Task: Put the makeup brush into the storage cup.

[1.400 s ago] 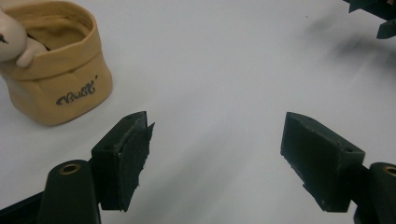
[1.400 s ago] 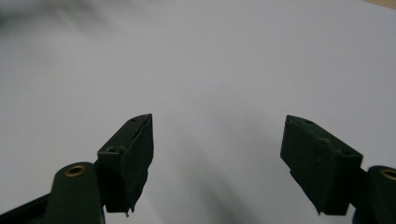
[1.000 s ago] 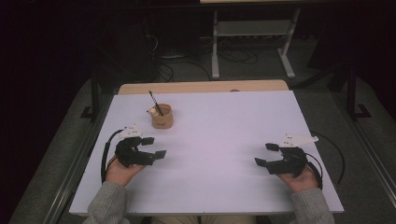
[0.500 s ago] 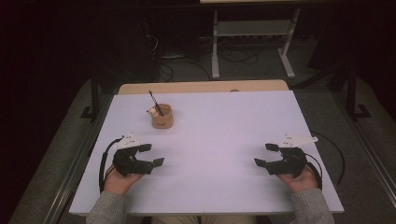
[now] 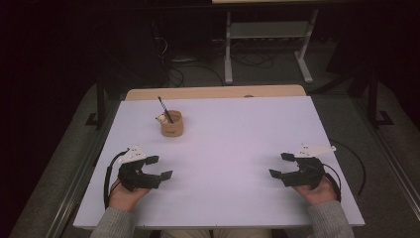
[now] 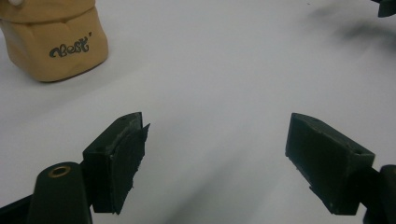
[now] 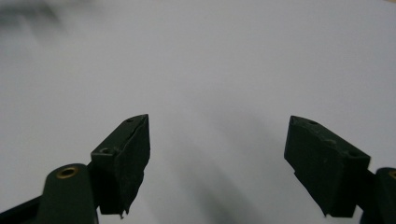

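Near edge, 7 o'clock: left gripper (image 5: 159, 167), held low over the white table (image 5: 233, 144) by a hand in a grey sleeve (image 5: 113, 225), jaws spread wide with nothing between them.
Left gripper's own view: two black jaws rise from the bottom, bare white surface in the gap (image 6: 217, 154); tan cup (image 6: 53, 39) at 11 o'clock, dark script lettering on its side.
Near edge, 5 o'clock: right gripper (image 5: 281, 165), held the same way by the other hand, jaws likewise parted and empty.
Right gripper's own view: both jaws stand well apart over plain white surface (image 7: 217, 154).
Between the grippers: bare tabletop; the two are well apart.
Cables: a black cable (image 5: 107, 181) loops beside the left gripper; another (image 5: 357, 166) trails off the right one past the table's edge.
Cup on table: at 11 o'clock from centre (image 5: 172, 124), well apart from both grippers, upright.
Inside the cup: a dark thin stick (image 5: 165, 108) leaning toward 11 o'clock, and something small and white (image 5: 161, 118) at the rim; what it is, I cannot tell.
Far edge, 12 o'clock: a wooden strip (image 5: 213, 92).
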Motion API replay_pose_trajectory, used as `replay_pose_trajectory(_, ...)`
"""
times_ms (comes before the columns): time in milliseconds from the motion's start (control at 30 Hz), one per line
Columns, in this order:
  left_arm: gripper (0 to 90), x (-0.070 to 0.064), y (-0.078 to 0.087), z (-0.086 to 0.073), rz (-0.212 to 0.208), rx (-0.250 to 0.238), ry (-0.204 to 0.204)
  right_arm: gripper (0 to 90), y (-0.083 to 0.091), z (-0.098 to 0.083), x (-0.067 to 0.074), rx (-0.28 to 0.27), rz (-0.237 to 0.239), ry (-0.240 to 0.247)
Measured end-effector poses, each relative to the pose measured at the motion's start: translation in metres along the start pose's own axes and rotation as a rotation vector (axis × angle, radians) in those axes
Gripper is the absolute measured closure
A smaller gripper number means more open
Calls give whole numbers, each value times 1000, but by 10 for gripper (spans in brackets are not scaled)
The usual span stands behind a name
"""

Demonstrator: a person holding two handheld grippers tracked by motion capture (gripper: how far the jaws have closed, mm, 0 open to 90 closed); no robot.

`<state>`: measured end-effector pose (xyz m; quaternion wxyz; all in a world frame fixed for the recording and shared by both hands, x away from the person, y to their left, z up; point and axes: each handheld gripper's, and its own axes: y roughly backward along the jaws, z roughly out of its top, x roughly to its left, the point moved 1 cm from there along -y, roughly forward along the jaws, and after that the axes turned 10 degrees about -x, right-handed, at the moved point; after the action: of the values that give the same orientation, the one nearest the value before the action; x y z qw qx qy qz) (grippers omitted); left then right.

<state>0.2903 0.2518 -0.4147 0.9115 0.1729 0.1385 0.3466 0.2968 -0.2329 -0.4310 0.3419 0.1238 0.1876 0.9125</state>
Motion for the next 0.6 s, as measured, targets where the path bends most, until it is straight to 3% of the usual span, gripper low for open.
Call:
replay_pose_trajectory(67,191,-2,-1,-2,-2,8,-18,211,0,0,0,1,3,0)
replay_pose_trajectory(600,175,-1,2,-6,3,5,-14,206,-3,-2,1,12,13,-4)
